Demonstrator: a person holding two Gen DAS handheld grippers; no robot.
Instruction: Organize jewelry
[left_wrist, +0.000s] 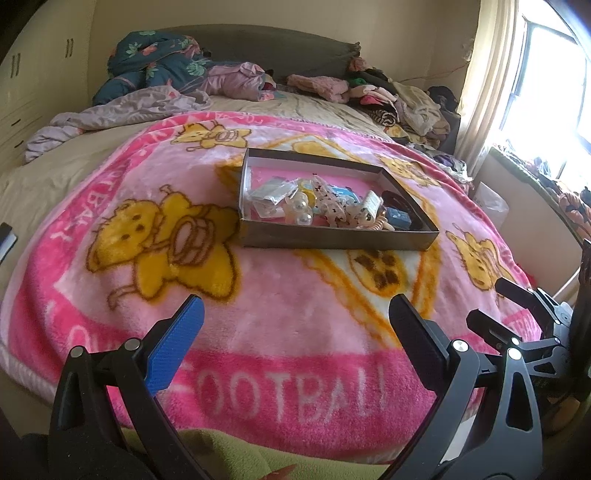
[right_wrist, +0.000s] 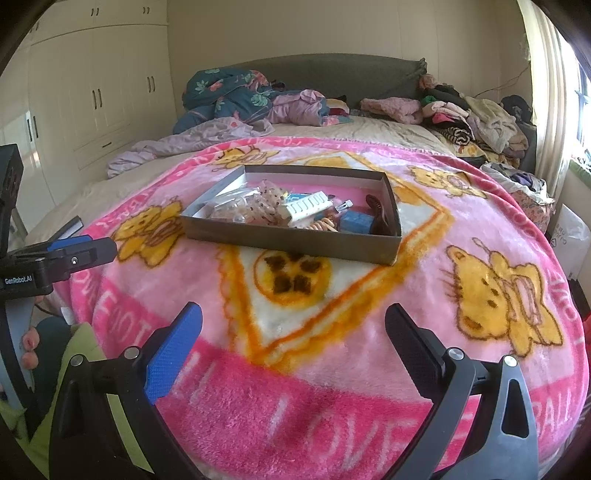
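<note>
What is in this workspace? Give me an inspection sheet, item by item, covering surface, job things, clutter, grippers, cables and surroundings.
Surface: pink blanket with yellow cartoon figures and lettering, spread over a bed.
Job's things: shallow open box lying on the blanket, holding a loose jumble of small packets, clear beads, a white comb-like piece and a small blue box.
Clutter: heaped clothes and bedding by the headboard.
Grippers: left gripper open, empty, short of the box; right gripper open, empty, likewise.
Cables: a thin wire along the wall near the curtain.
Surroundings: cream wardrobe doors left, curtained bright window right.
</note>
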